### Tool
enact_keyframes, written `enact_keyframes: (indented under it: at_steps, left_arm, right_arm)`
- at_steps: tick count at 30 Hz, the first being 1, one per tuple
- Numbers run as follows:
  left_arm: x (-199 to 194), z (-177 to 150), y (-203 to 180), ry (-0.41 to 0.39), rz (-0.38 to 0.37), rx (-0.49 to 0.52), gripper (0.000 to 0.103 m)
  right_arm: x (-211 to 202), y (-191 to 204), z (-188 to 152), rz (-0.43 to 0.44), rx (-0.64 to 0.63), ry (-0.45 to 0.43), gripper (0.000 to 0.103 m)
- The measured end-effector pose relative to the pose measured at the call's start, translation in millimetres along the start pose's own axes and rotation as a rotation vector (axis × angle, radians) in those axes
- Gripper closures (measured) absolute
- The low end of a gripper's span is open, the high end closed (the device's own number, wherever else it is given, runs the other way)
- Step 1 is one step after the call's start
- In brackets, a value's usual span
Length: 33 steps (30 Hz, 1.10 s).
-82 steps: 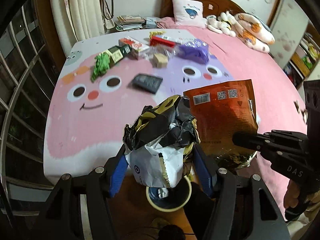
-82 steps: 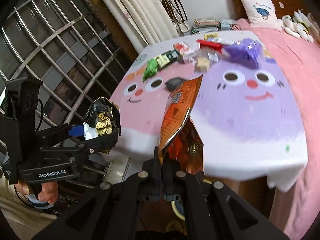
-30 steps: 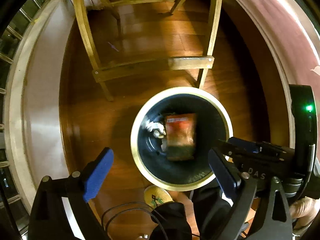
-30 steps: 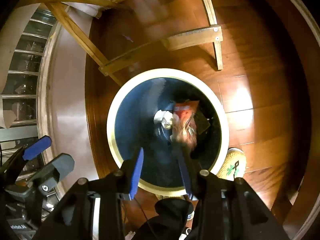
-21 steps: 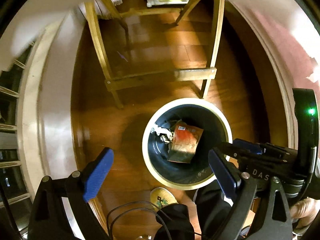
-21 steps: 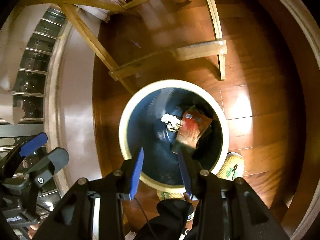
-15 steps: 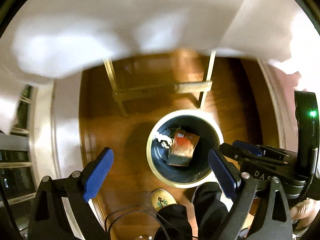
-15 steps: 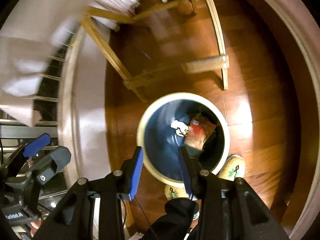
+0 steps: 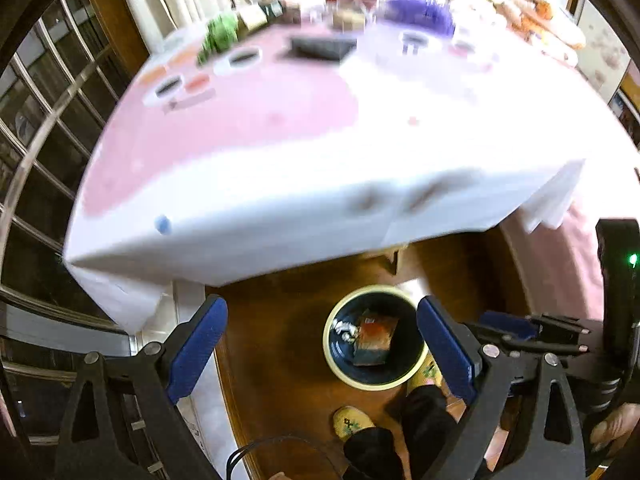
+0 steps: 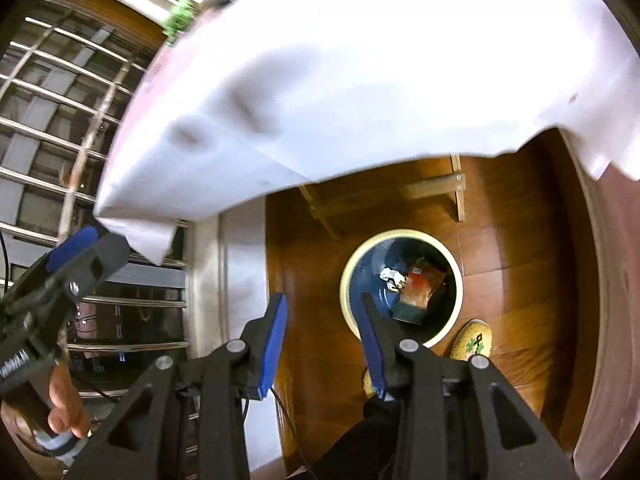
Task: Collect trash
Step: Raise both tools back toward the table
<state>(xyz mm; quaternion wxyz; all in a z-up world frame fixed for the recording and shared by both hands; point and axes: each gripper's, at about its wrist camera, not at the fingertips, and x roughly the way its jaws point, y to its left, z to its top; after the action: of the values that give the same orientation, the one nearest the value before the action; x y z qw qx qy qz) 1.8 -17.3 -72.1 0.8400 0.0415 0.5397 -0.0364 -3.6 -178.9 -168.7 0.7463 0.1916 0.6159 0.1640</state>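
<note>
A round bin (image 9: 334,354) (image 10: 346,280) with a pale rim stands on the wooden floor under the table's front edge. Inside it lie an orange snack bag (image 9: 374,336) (image 10: 420,284) and a crumpled white wrapper (image 9: 344,327) (image 10: 391,275). My left gripper (image 9: 322,346) hangs high above the bin, open and empty. My right gripper (image 10: 322,338) is also open with nothing between its blue pads. More trash lies at the table's far end: a green wrapper (image 9: 218,34), a dark packet (image 9: 322,47) and a purple bag (image 9: 420,16).
A pink and white cloth (image 9: 280,152) (image 10: 360,60) covers the table and hangs over its edge. A barred window (image 9: 44,92) is on the left, a bed with plush toys (image 9: 532,12) at the back right. The person's slippered feet (image 9: 352,424) (image 10: 472,340) stand by the bin.
Both grippers have risen from just over the bin to above the table's edge. The bin looks smaller and the tabletop has come into view. Both stay open.
</note>
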Motion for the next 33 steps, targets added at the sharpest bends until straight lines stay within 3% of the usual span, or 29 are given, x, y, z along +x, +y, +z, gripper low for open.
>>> enact_keyframes:
  at_steps: [8, 16, 26, 33]
  left_arm:
    - [-86.2, 34.5, 9.0, -0.125, -0.053, -0.02, 0.008]
    - [-132.4, 58.6, 19.1, -0.198, -0.083, -0.047, 0.008]
    - [-125.1, 83.1, 33.0, -0.161, -0.138, -0.104, 0.008]
    - [-92.6, 111.4, 42.5, -0.116, -0.14, -0.194, 0.008]
  right_arm:
    - [-74.6, 52.8, 9.1, -0.02, -0.074, -0.095, 0.067]
    - [-136.7, 90.3, 25.8, -0.063, -0.162, -0.239, 0.067]
    - [-164.4, 100.9, 58.7, -0.103, -0.182, -0.332, 0.067]
    - [-150.8, 86.4, 114.8, -0.1, -0.199, -0.322, 0.067]
